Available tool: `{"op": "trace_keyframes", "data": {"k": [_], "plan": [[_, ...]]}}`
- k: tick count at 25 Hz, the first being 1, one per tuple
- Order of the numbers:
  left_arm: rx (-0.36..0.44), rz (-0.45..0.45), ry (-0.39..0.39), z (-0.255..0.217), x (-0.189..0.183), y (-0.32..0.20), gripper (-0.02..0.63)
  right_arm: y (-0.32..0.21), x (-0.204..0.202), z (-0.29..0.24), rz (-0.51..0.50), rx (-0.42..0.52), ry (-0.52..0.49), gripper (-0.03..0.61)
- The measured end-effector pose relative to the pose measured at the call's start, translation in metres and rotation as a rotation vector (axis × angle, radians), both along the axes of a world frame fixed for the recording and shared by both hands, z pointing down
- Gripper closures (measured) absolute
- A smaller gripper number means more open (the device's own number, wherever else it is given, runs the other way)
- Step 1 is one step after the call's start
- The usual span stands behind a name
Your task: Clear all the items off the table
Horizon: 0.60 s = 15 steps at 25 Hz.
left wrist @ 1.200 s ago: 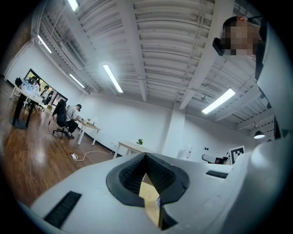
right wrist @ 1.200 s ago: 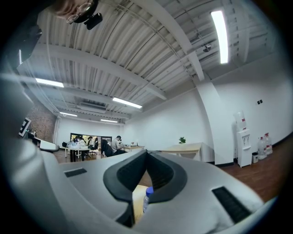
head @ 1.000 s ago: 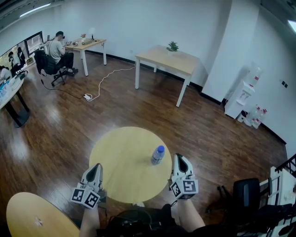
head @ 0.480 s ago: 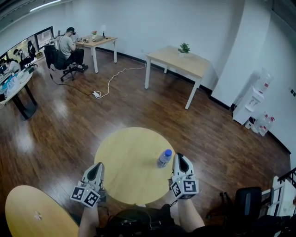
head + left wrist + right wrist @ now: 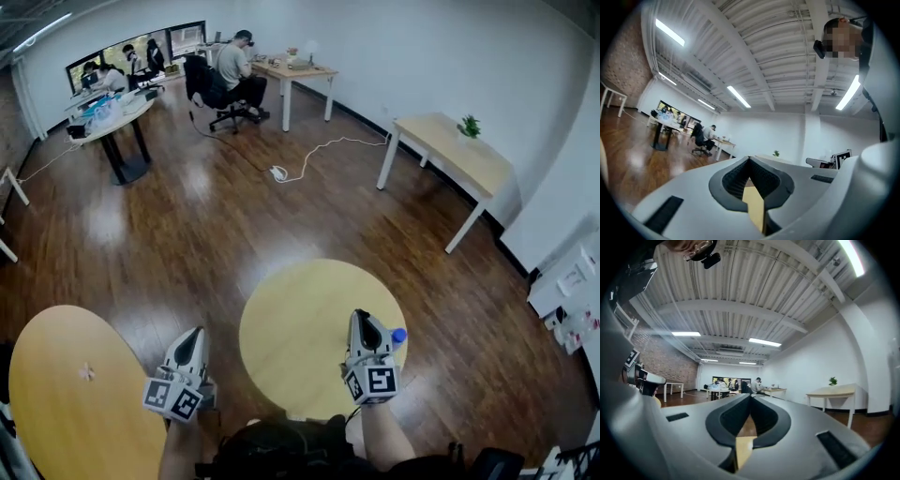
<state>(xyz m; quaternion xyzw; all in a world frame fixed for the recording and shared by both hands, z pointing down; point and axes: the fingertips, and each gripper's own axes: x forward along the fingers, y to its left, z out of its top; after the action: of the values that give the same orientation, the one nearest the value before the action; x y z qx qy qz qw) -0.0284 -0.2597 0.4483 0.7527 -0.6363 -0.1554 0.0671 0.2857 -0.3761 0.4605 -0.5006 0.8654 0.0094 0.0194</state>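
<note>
Bottle [image 5: 397,336]: right edge of round surface [image 5: 300,319], all but its blue cap hidden behind right gripper [image 5: 362,323] | right gripper: jaws together, empty | left gripper [image 5: 192,339]: jaws together, empty

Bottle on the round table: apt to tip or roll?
Probably tips easily: the bottle stands cap-up, close to the round table's right edge. Being round, it would likely roll once down. The right claw hides its body, so weight is unclear.

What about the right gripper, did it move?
Yes, leftward: the right gripper was off the round table's edge; now over it, left of the water bottle.
</note>
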Motion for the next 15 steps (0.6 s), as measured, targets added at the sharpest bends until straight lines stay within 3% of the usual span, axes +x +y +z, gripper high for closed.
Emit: {"op": "trace_keyframes", "data": {"k": [5,10,12,15], "plan": [[-0.020,-0.307,-0.015,-0.006,-0.071,0.075,0.614,-0.017,-0.112,0.003,-0.291,-0.004,-0.010,0.574],[-0.024,-0.610,0.001,0.004,-0.139,0.196,0.614,0.033,-0.245,0.011,-0.577,-0.016,-0.010,0.575],[-0.024,-0.704,0.020,0.009,-0.149,0.238,0.614,0.059,-0.277,0.011,-0.673,-0.001,0.008,0.574],[-0.035,-0.774,0.029,0.015,-0.146,0.279,0.614,0.085,-0.303,0.012,-0.769,0.020,0.049,0.574]]}}
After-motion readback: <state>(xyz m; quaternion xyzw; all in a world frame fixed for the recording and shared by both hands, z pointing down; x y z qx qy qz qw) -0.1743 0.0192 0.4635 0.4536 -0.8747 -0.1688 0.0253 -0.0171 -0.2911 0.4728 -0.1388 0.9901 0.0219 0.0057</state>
